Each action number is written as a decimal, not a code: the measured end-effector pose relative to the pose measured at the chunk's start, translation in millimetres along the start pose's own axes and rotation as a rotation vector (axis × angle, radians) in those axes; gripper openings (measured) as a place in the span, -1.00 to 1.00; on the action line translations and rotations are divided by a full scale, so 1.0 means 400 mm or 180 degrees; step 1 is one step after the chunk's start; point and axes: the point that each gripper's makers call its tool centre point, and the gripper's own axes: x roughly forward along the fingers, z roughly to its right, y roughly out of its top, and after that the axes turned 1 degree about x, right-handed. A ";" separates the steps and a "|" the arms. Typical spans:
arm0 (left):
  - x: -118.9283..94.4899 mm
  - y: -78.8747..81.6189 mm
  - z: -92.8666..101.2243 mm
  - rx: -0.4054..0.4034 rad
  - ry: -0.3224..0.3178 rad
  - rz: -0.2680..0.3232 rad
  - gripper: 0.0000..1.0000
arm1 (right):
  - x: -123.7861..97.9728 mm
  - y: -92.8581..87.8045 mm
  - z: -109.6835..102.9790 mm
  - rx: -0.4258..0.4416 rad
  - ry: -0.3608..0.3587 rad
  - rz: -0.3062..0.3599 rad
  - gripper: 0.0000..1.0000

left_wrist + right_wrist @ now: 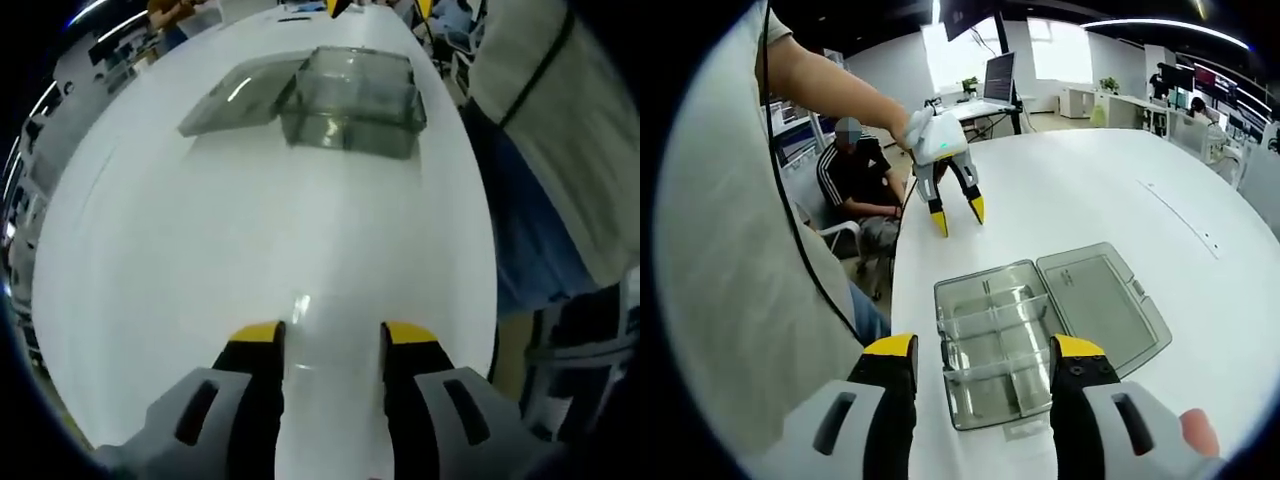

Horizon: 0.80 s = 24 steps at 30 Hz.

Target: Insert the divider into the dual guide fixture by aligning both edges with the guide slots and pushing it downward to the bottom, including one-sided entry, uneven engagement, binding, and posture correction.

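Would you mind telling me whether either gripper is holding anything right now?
Nothing is held: the left gripper and right gripper both have open, empty jaws.

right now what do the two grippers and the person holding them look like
Both grippers have black jaws with yellow tips on light grey bodies with dark slots: the left gripper and the right gripper. Seen from the right gripper view, the left gripper has a white-grey housing. The person wears a light top crossed by a thin black cable.

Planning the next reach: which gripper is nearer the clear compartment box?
Right. The right gripper hovers directly over the box; the left gripper is held off beyond its far side.
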 end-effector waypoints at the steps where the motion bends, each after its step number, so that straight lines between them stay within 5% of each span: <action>1: 0.000 0.000 -0.001 0.0043 -0.0008 -0.0016 -0.32 | 0.000 0.000 0.000 0.0004 0.0003 0.0002 -0.01; 8: 0.003 0.002 0.009 0.0274 -0.0089 -0.0138 -0.39 | 0.001 0.002 0.007 0.0012 0.0004 0.0014 -0.01; 24: 0.004 0.005 0.009 0.0240 -0.0073 -0.0298 -0.42 | -0.003 0.015 0.023 -0.0014 -0.0012 0.0052 -0.03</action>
